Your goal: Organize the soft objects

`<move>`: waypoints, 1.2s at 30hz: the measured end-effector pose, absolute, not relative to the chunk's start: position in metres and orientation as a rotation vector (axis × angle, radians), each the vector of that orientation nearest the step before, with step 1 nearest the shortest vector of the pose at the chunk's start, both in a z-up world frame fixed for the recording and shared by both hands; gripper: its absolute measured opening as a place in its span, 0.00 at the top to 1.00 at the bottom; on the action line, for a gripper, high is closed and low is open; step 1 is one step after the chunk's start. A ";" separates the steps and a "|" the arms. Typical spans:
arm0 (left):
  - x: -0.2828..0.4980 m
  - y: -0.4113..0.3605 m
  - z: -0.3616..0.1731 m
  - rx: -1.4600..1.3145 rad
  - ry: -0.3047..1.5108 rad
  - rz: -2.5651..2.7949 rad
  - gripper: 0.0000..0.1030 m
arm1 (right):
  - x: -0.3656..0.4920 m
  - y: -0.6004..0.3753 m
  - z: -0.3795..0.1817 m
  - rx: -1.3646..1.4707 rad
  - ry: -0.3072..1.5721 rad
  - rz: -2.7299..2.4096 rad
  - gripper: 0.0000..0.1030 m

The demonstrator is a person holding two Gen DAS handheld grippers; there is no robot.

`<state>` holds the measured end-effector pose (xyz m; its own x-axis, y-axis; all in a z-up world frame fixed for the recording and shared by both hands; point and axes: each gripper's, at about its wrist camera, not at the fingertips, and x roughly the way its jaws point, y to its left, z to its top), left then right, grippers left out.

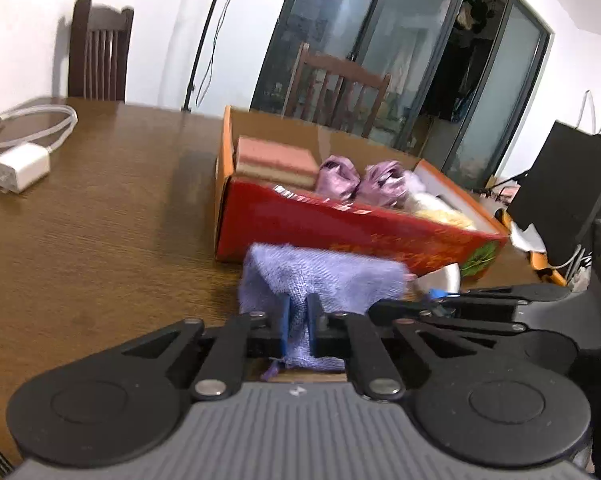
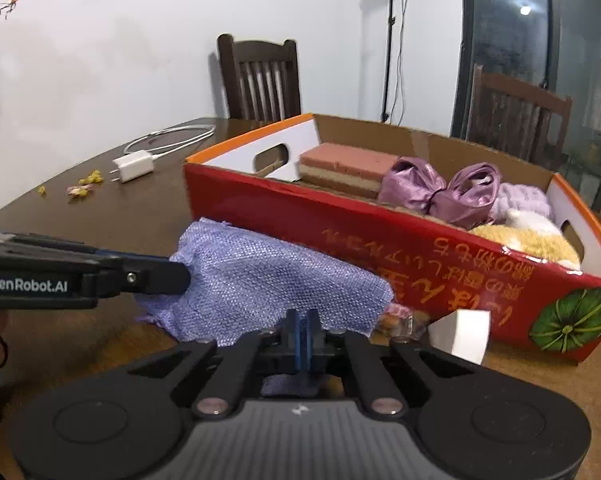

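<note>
A lavender woven cloth [image 1: 320, 276] is held between both grippers just in front of the red cardboard box [image 1: 340, 232]. My left gripper [image 1: 299, 312] is shut on one edge of the cloth. My right gripper [image 2: 301, 328] is shut on another edge of the cloth [image 2: 268, 284]; the left gripper [image 2: 176, 276] shows at the left of the right wrist view. The box [image 2: 420, 268] holds a pink sponge [image 2: 344, 168], a shiny purple bow [image 2: 440, 192], a lilac fluffy item [image 2: 520, 196] and a yellow plush item [image 2: 528, 244].
A white charger with its cable [image 1: 20, 166] lies on the brown wooden table [image 1: 100, 240]. Dried petals [image 2: 84, 184] lie near the charger [image 2: 134, 166]. A white block [image 2: 464, 334] and a small wrapped item [image 2: 400, 320] sit by the box front. Wooden chairs [image 2: 260, 76] stand behind.
</note>
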<state>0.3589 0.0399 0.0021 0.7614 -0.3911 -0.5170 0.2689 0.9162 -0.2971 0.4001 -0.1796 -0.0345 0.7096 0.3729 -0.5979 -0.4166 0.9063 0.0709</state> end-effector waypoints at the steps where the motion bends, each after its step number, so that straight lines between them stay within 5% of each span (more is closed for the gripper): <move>1: 0.348 0.040 0.008 -0.220 0.589 -0.371 0.92 | 0.392 -0.180 -0.029 -0.073 0.632 0.447 1.00; 11: 0.254 0.041 0.058 -0.254 0.470 -0.386 0.92 | 0.295 -0.199 0.011 -0.031 0.524 0.481 0.99; 19: 0.268 0.073 -0.003 -0.379 0.708 -0.324 0.92 | 0.292 -0.214 -0.001 0.109 0.604 0.518 0.69; 26: 0.275 0.088 -0.013 -0.398 0.712 -0.281 0.91 | 0.315 -0.197 -0.020 0.134 0.690 0.519 0.59; 29: 0.276 0.087 -0.015 -0.393 0.709 -0.281 0.91 | 0.322 -0.194 -0.022 0.181 0.689 0.545 0.61; 31: 0.276 0.088 -0.016 -0.394 0.707 -0.283 0.91 | 0.324 -0.193 -0.023 0.201 0.695 0.573 0.85; 33: 0.276 0.089 -0.016 -0.389 0.705 -0.284 0.91 | 0.324 -0.190 -0.024 0.193 0.694 0.581 0.94; 36: 0.273 0.085 -0.006 -0.362 0.676 -0.295 0.92 | 0.319 -0.191 -0.020 0.176 0.671 0.563 0.96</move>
<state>0.2732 0.0847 -0.0057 0.7427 -0.3786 -0.5523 0.1470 0.8969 -0.4170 0.3193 -0.1905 -0.0204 0.6412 0.5461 -0.5392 -0.4353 0.8374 0.3304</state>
